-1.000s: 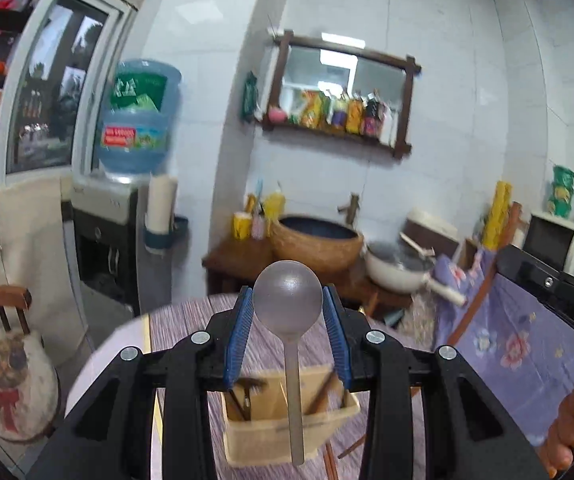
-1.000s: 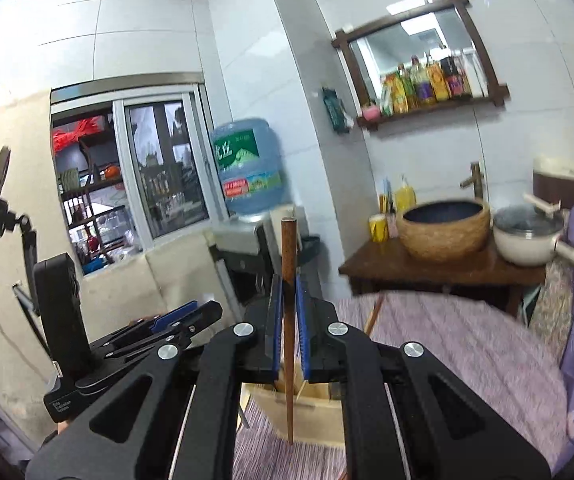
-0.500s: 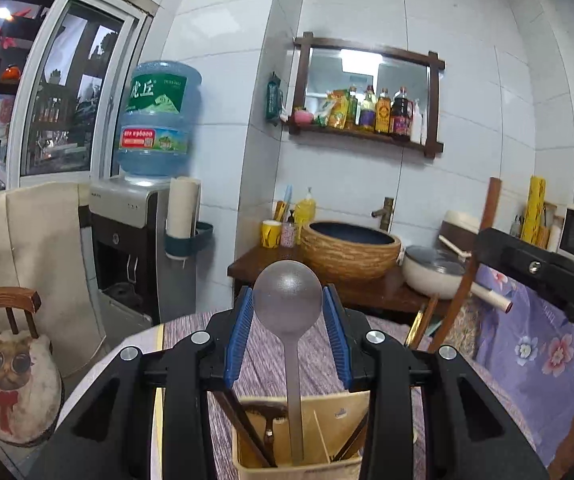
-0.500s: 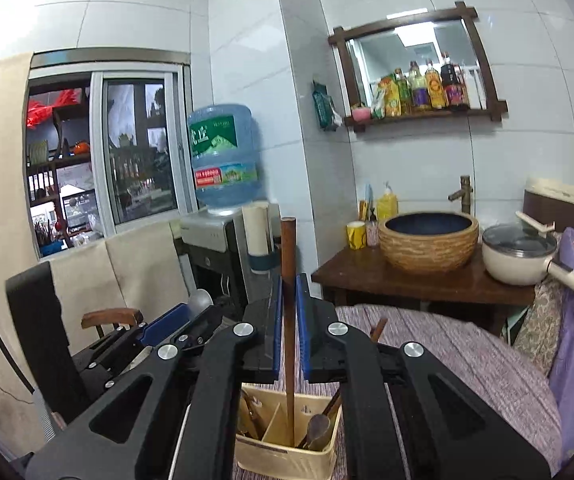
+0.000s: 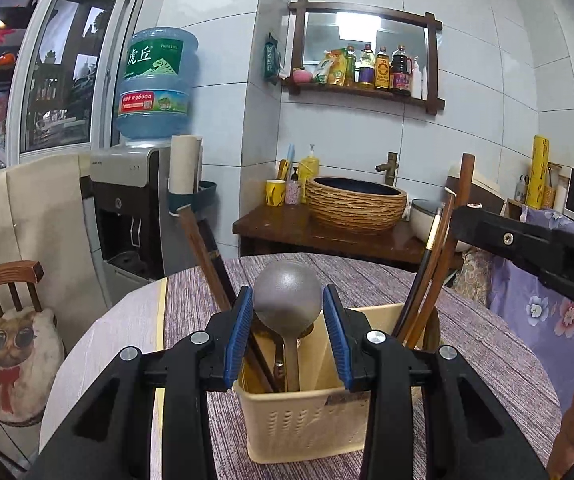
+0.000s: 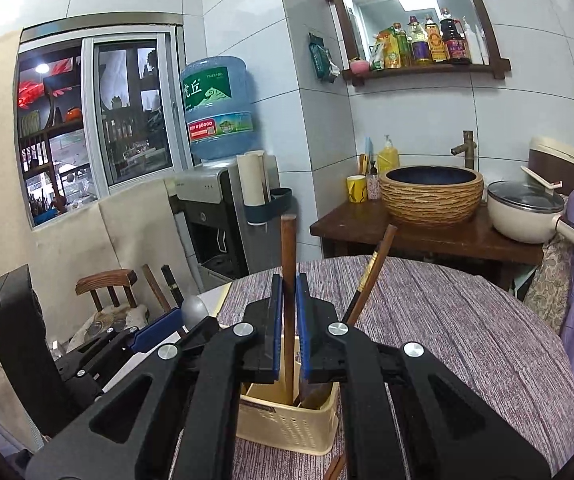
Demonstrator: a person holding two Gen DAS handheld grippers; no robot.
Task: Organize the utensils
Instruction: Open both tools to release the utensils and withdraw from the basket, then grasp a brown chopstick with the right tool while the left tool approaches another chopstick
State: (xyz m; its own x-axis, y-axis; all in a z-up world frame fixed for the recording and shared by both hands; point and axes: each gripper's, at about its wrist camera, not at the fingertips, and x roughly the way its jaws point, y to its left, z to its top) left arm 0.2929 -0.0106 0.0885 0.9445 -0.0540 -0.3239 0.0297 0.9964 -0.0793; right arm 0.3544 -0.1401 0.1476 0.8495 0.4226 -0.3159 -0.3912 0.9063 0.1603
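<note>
Your left gripper pinches the spoon by its slick, rigid bowl, your right gripper clamps the light, stiff wooden stick, both standing in the holder; grip handles instead.

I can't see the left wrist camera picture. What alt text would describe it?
The left gripper holds a grey metal spoon by its bowl, handle down inside a cream plastic utensil basket on a round table with a purple striped cloth. Chopsticks lean in the basket, and a water dispenser stands behind.
</note>
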